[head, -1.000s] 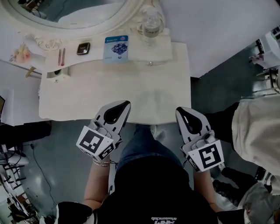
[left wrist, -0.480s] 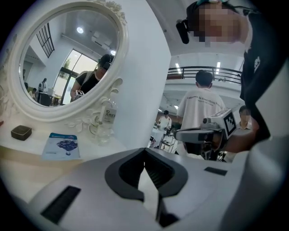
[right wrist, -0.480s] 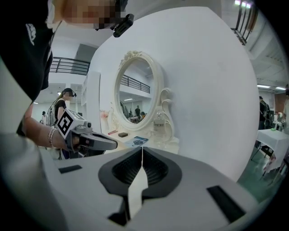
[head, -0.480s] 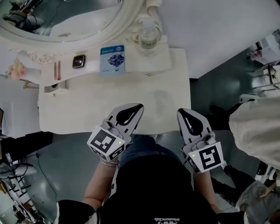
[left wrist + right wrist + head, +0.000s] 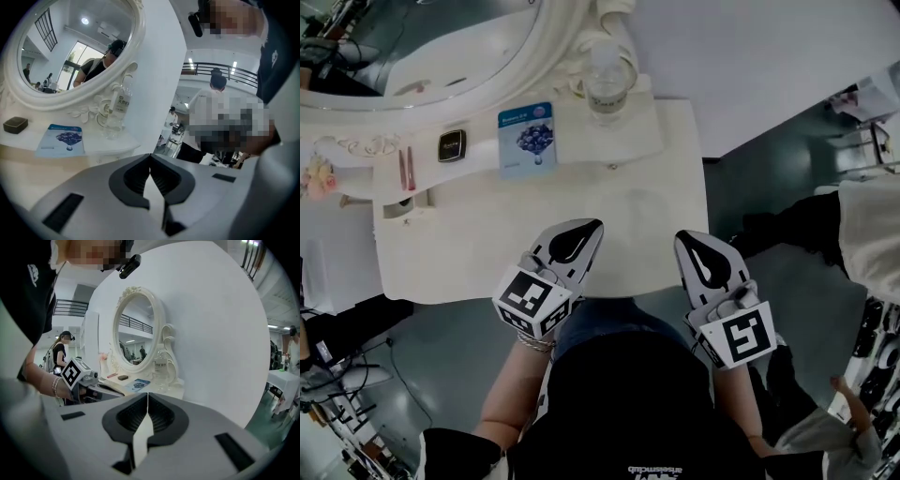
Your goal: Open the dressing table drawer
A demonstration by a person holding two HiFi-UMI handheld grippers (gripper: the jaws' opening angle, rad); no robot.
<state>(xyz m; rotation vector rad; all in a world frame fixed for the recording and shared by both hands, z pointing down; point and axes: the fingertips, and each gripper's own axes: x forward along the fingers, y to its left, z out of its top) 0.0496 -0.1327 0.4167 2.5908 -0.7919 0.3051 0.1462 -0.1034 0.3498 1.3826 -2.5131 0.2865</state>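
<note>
White desk (image 5: 469, 248) beneath an oval mirror (image 5: 441, 47): left tongs (image 5: 593, 225) and right tongs (image 5: 683, 240), both pressed together and empty, hover over its 6 o'clock edge. Drawer (image 5: 613, 167), apparently the knobbed front at 12 o'clock under the bottle (image 5: 606, 80), looks shut and untouched; opening is not yet begun.

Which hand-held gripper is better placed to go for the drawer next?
Left, probably. The left hand-held gripper sits near the middle of the dressing table's front edge and closer to what looks like a small knob. The right hand-held gripper hangs by the right corner. Both are shut.
</note>
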